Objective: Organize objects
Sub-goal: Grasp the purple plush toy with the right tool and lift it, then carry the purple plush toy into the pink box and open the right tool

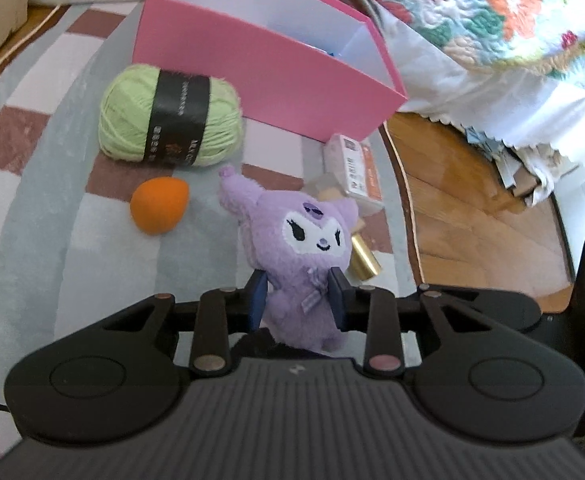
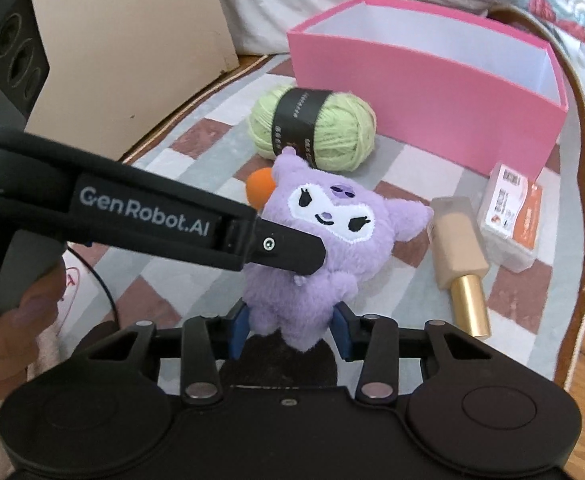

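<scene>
The purple plush doll with a white embroidered face (image 1: 298,256) is seen at the lower centre of both frames, upright above the checked grey, white and brown rug (image 1: 44,184). In the left wrist view, the left gripper (image 1: 297,300) is closed on it, the blue-padded jaws pressed into its body on either side. In the right wrist view, the right gripper (image 2: 290,326) sits around the doll's lower body, its jaws just beside the fur on each side; whether they press on it cannot be told. The left gripper's black finger (image 2: 288,250) is seen there from the side, laid across the doll's middle from the left of the frame.

Just behind the doll, toward the upper left, a small orange ball (image 1: 159,205) rests on the rug, and beyond it a light green skein of yarn with a black paper band (image 1: 170,120). To the right of the doll lie a beige bottle with a gold cap (image 2: 458,258) and a clear plastic case with an orange and white label (image 2: 510,220). An open pink cardboard box with a white inside (image 1: 260,68) stands at the upper centre, behind the yarn. A floral quilt (image 1: 504,4) fills the upper right.
</scene>
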The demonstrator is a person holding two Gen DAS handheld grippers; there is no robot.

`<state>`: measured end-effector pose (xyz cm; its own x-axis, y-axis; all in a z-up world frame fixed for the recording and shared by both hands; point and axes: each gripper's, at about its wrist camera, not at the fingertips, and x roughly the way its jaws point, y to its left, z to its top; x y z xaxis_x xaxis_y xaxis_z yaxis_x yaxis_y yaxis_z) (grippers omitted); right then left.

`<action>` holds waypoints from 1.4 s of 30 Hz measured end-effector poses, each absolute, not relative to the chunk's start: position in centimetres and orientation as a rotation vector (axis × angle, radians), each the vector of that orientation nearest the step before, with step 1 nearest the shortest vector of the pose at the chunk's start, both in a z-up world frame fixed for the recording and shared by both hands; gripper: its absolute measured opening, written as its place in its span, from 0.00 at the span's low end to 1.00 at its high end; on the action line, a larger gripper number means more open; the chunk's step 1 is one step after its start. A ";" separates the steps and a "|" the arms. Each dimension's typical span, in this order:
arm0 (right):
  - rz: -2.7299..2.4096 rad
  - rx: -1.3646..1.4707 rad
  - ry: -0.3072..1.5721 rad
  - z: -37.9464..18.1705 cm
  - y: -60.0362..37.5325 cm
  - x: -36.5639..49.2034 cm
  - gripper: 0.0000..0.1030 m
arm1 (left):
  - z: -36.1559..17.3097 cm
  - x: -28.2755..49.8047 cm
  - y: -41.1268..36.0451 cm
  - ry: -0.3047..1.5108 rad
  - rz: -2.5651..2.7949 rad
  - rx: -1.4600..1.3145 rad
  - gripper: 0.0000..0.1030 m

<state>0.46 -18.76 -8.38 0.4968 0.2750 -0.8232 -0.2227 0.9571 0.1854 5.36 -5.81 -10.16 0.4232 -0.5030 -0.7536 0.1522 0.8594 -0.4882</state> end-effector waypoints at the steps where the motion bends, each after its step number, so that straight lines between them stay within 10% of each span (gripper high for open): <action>1: 0.306 0.056 1.007 -7.9 -18.8 0.3 0.46 | -9.7 5.2 -5.9 1.059 -0.419 -0.369 0.30; 28: 0.385 -0.067 0.825 6.0 -18.0 6.1 0.46 | 7.6 8.5 -6.2 0.875 -0.369 -0.126 0.32; 42: 0.334 -0.114 0.814 7.4 -19.7 16.7 0.46 | 6.4 21.4 -6.2 0.845 -0.314 -0.186 0.32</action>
<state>16.73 -19.66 7.36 0.6372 0.2488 -0.7294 -0.3356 0.9416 0.0281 21.36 -6.15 6.37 0.6218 -0.3449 -0.7031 0.1982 0.9379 -0.2847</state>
